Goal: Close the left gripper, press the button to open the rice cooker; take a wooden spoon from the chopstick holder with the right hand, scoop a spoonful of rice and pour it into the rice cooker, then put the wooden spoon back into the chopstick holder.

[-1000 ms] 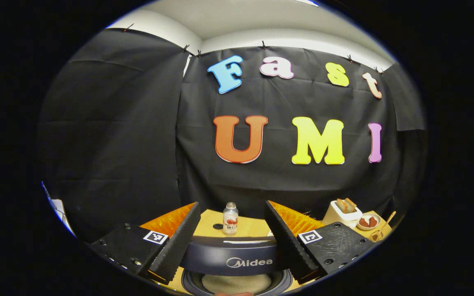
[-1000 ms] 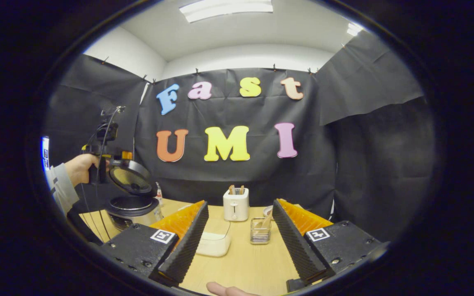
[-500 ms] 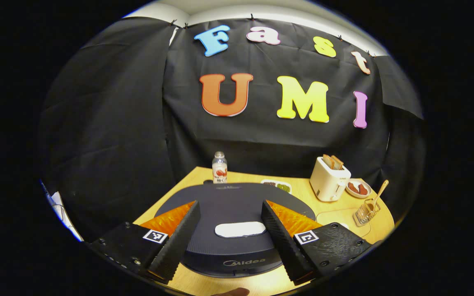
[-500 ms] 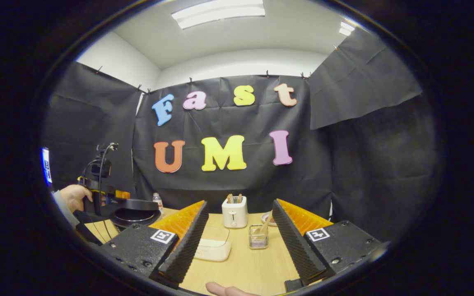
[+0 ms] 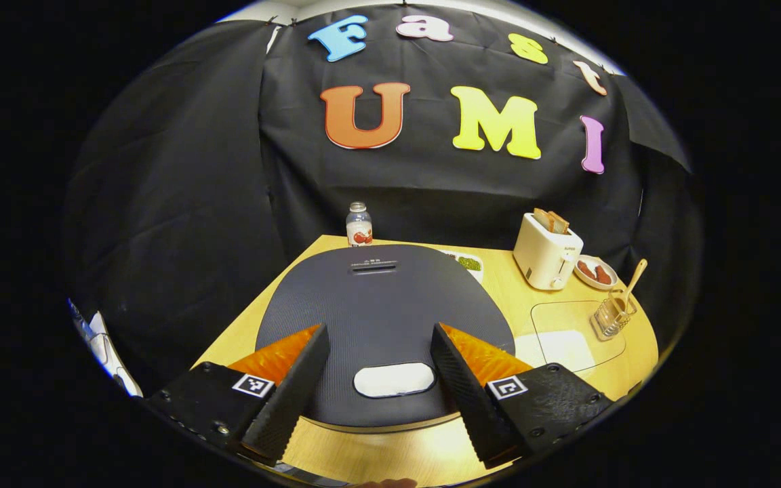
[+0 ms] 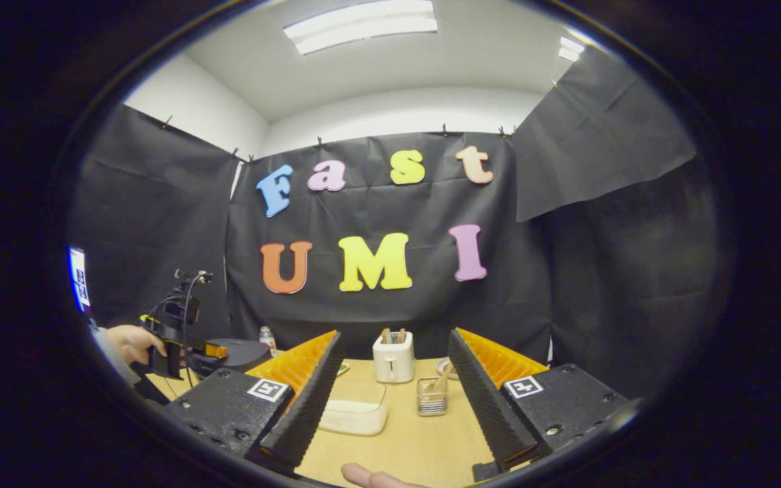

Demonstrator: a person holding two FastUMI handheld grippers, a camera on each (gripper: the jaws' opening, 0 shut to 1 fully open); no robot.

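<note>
In the left gripper view, the left gripper (image 5: pixel 378 379) hangs just over the near part of the rice cooker (image 5: pixel 384 318), its two fingers spread wide and grasping nothing. The cooker's dark lid lies flat and shut, and the pale oval button (image 5: pixel 394 379) on the lid's near edge sits between the fingers, touched by neither as far as the view shows. A small bottle (image 5: pixel 358 225) stands beyond the cooker at the far edge of the wooden table (image 5: pixel 512 305). To the right, a white toaster (image 5: pixel 546 254) with bread slices in its slots stands near the far edge, and a small dish (image 5: pixel 595 270) with reddish pieces lies just to its right. Nearer, a clear container (image 5: pixel 570 332) with white rice lies flat on the table, and just right of it stands the chopstick holder (image 5: pixel 611 322), the wooden spoon (image 5: pixel 631 281) leaning out of it.

In the right gripper view, the right gripper (image 6: pixel 390 393) is held above the table's near side, fingers also released and wide apart, empty. Between them, farther off, lie the rice container (image 6: pixel 356 413), the chopstick holder (image 6: pixel 432 396) with the spoon in it, and the toaster (image 6: pixel 394 358). Far left, a hand (image 6: pixel 131 342) holds the left gripper (image 6: pixel 190 346) at the rice cooker's lid (image 6: pixel 238 350).
</note>
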